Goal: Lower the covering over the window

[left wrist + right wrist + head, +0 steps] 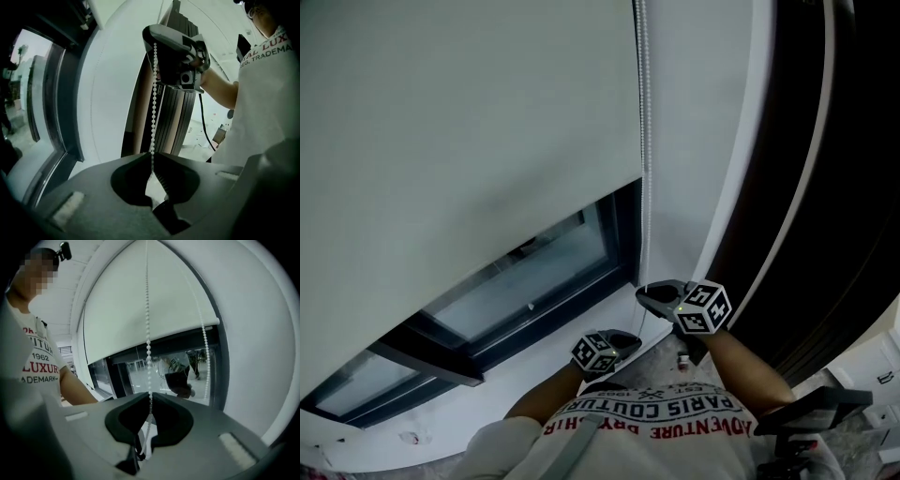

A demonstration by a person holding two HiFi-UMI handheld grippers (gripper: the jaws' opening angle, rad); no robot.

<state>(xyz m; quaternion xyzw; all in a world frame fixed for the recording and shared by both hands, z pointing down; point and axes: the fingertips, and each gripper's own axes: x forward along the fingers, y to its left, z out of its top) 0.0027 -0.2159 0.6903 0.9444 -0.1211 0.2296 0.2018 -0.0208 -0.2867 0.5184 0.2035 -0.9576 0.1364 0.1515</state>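
A white roller blind (469, 141) covers most of the window, and its bottom edge runs slantwise above the bare glass (525, 281). The white bead chain (645, 141) hangs at the blind's right edge. My right gripper (654, 293) is shut on the chain. My left gripper (628, 343) is shut on the same chain just below it. In the left gripper view the chain (153, 93) runs taut from my left gripper (152, 157) up to the right gripper (154, 40). In the right gripper view the chain (148, 333) rises from my right gripper (150, 397) past the blind (140, 310).
A second strand of the chain (204, 357) hangs close to the dark window frame (220, 371). A white wall strip (712, 141) and a dark panel (806, 187) stand to the right of the window. A black device (820, 412) sits on the floor at lower right.
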